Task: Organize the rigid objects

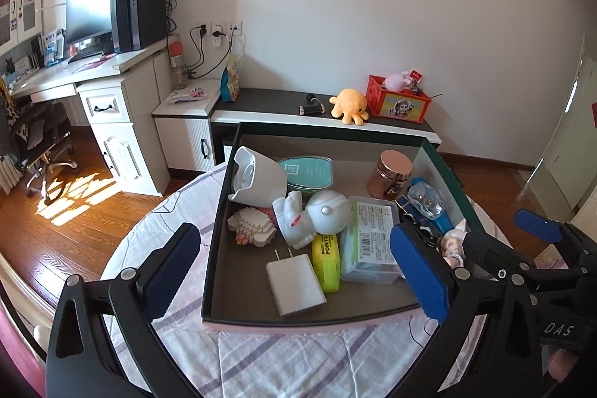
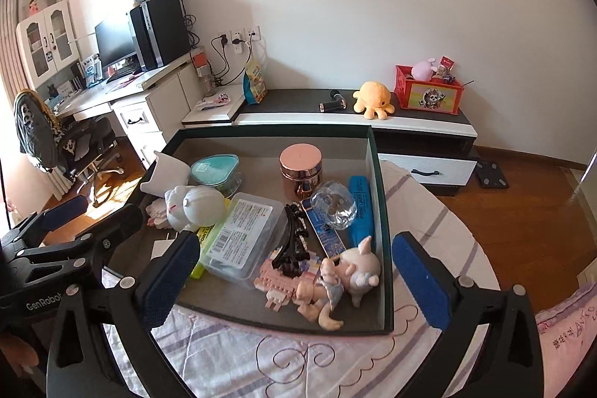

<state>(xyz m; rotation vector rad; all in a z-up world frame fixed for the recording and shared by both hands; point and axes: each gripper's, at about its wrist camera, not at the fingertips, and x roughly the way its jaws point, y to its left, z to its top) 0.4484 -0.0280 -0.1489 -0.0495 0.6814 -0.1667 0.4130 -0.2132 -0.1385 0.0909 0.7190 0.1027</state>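
Note:
A dark green tray (image 1: 220, 230) (image 2: 384, 230) sits on a cloth-covered table and holds several items. Among them are a white astronaut figure (image 1: 317, 215) (image 2: 194, 206), a white charger (image 1: 294, 282), a yellow highlighter (image 1: 327, 260), a clear plastic box (image 1: 369, 241) (image 2: 246, 234), a rose-gold jar (image 1: 390, 174) (image 2: 301, 170) and a doll (image 2: 347, 278). My left gripper (image 1: 296, 271) hovers open before the tray's near edge, holding nothing. My right gripper (image 2: 294, 276) stands open beside it on the right, also holding nothing.
The round table's striped cloth (image 1: 283, 360) hangs over its edge. Behind the tray a low cabinet (image 2: 410, 125) carries an orange plush octopus (image 1: 350, 105) and a red box (image 1: 397, 99). A desk (image 1: 93, 69) and an office chair (image 1: 41, 137) stand to the left on a wooden floor.

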